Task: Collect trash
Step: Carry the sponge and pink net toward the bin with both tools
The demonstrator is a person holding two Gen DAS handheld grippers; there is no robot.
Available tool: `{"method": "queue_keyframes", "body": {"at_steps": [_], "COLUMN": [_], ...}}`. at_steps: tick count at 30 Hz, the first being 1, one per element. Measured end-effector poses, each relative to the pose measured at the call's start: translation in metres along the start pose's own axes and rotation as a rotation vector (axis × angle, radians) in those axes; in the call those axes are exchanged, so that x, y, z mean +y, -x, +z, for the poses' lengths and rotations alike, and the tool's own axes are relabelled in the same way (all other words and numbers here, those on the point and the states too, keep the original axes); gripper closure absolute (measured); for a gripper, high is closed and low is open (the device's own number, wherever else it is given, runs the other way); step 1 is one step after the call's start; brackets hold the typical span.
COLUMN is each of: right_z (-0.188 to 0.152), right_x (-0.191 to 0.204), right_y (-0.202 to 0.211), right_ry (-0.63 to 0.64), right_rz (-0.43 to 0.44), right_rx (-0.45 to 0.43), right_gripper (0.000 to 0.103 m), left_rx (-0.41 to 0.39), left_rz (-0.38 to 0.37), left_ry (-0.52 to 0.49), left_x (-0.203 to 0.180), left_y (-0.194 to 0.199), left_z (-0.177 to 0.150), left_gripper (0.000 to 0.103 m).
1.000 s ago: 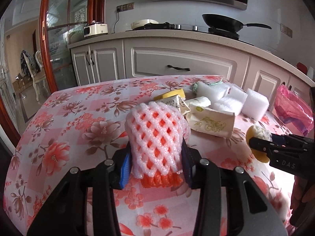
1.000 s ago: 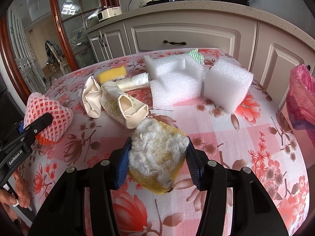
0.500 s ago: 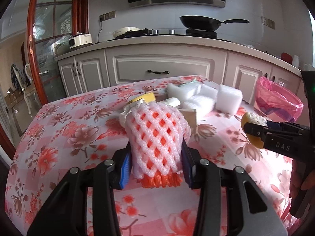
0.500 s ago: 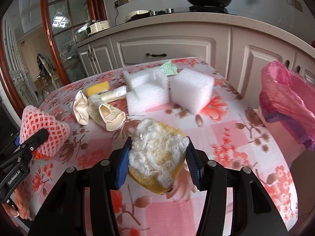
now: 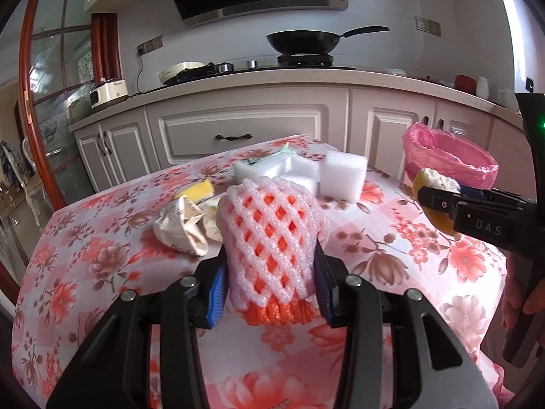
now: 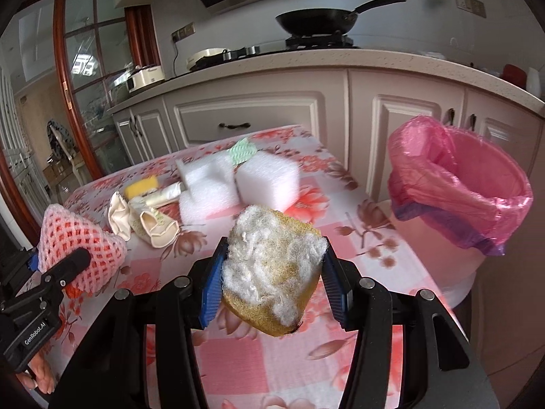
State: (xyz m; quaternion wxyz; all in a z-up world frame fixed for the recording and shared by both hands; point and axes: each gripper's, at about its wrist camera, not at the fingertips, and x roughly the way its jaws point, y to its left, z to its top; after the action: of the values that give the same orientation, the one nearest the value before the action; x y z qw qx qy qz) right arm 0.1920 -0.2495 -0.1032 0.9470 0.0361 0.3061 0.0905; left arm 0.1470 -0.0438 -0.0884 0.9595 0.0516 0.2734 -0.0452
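Note:
My left gripper (image 5: 270, 283) is shut on a pink foam fruit net (image 5: 272, 242) with an orange net inside, held above the floral table (image 5: 102, 255). In the right wrist view the same net (image 6: 76, 242) shows at the far left. My right gripper (image 6: 272, 283) is shut on a worn yellow sponge (image 6: 272, 269) with white fluff on top; the sponge (image 5: 434, 187) also shows in the left wrist view. A bin lined with a pink bag (image 6: 460, 187) stands just off the table's right edge, ahead and to the right of both grippers.
On the table lie white foam blocks (image 6: 265, 179), crumpled cream paper bags (image 6: 150, 221), a yellow sponge (image 6: 141, 185) and a green-white scrap (image 6: 242, 150). Kitchen cabinets (image 6: 255, 116) and a counter with a black pan (image 6: 316, 22) stand behind. A hand (image 6: 37, 378) holds the left tool.
Both grippers have moved rightward and a little up with their loads. The pink-bagged bin has come much closer and further into both views, and the table trash has slid left.

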Motion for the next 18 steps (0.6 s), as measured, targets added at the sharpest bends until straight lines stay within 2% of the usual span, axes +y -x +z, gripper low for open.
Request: {"method": "queue_keyframes", "body": {"at_steps": [10,18], "right_z": [0.007,0.037], "right_x": [-0.043,-0.091], "right_y": [0.015,0.025], "right_ry": [-0.041,-0.051], "right_rz": [-0.085,-0.184], "right_rx": [-0.045,-0.106], "right_gripper": [0.053,0.053], "left_rx": [-0.040,-0.051], "left_rz": [-0.076,-0.159], "left_ry": [-0.056,-0.051], "left_x": [-0.055,-0.099], "left_y": [-0.017,-0.048], "left_z": [0.034,0.075], "left_gripper": [0.061,0.061]}}
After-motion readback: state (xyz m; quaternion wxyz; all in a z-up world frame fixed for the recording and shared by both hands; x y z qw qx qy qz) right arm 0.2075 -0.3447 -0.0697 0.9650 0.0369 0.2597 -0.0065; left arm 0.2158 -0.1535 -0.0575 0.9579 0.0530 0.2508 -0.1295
